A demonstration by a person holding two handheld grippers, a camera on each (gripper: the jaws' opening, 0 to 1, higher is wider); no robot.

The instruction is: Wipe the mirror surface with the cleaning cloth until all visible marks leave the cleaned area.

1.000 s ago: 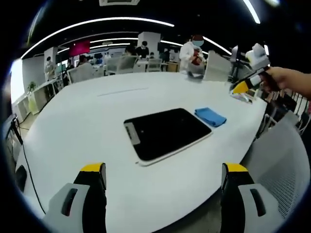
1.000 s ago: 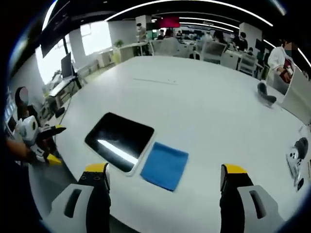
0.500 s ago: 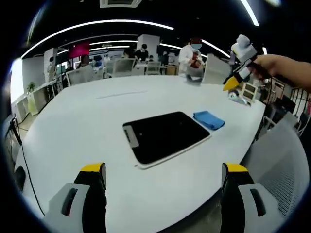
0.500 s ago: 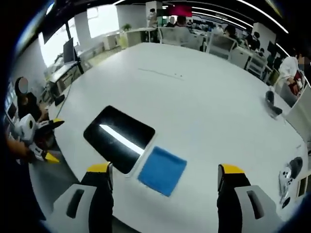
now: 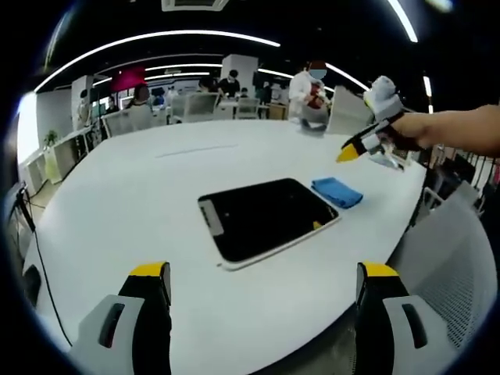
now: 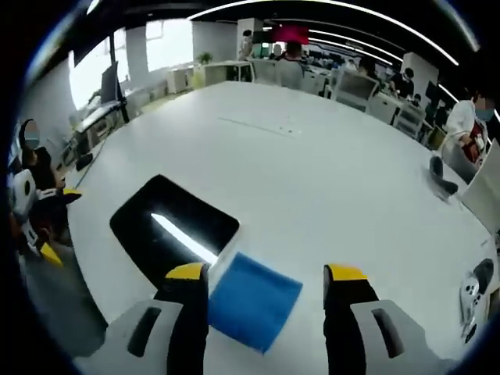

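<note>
White tabletop [image 5: 117, 203] in an open office carries the dark mirror [image 5: 266, 216] with the blue cleaning cloth [image 5: 337, 191] just beside it; the left gripper [image 5: 264, 312] hangs released near the table edge. From the right gripper view, the right gripper [image 6: 266, 312] hovers released above the cloth, mirror [image 6: 172, 230] alongside.

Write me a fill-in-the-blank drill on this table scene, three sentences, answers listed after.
1. The cleaning cloth lying on the white table is ____ in colour.
2. The cloth lies beside the mirror, not ____ it.
3. In the right gripper view, the right gripper has its jaws ____, one on each side of the cloth, holding nothing.

Missing words: blue; on; open
</note>
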